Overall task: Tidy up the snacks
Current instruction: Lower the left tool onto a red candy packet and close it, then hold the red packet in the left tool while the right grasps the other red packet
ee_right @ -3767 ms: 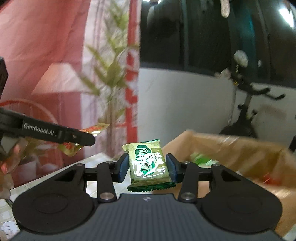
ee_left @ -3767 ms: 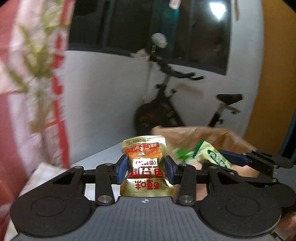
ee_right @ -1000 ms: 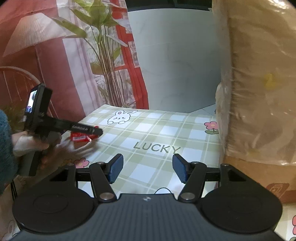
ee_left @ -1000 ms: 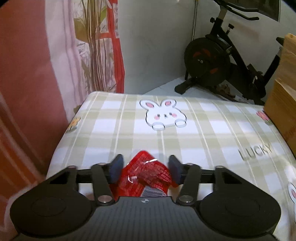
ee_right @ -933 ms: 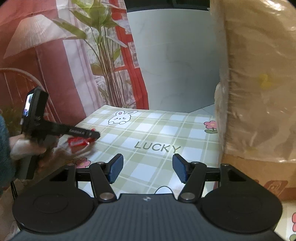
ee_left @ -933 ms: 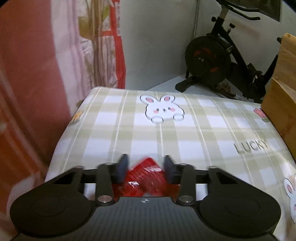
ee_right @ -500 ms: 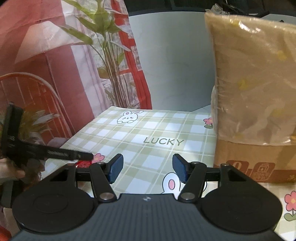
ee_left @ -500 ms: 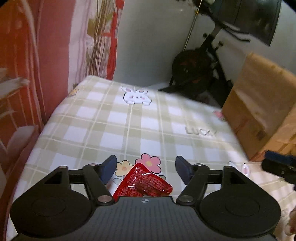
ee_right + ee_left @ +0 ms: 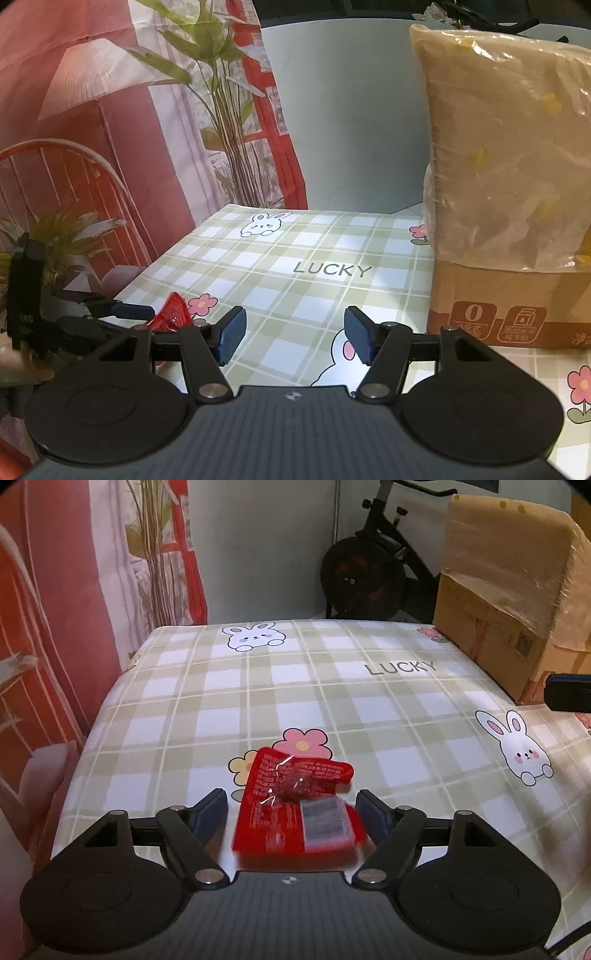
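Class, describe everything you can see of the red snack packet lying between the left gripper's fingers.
The red snack packet is a glossy, crinkled plastic pouch with small white print and a pale label panel on its lower right. It lies on the checked tablecloth, over a printed flower. The left gripper has just been opening: its fingers stand wide on either side and do not press it. In the right wrist view only one red corner shows.

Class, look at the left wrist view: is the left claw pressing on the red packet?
No: the left claw stands open, and the red packet lies between its fingers with a gap at each side.
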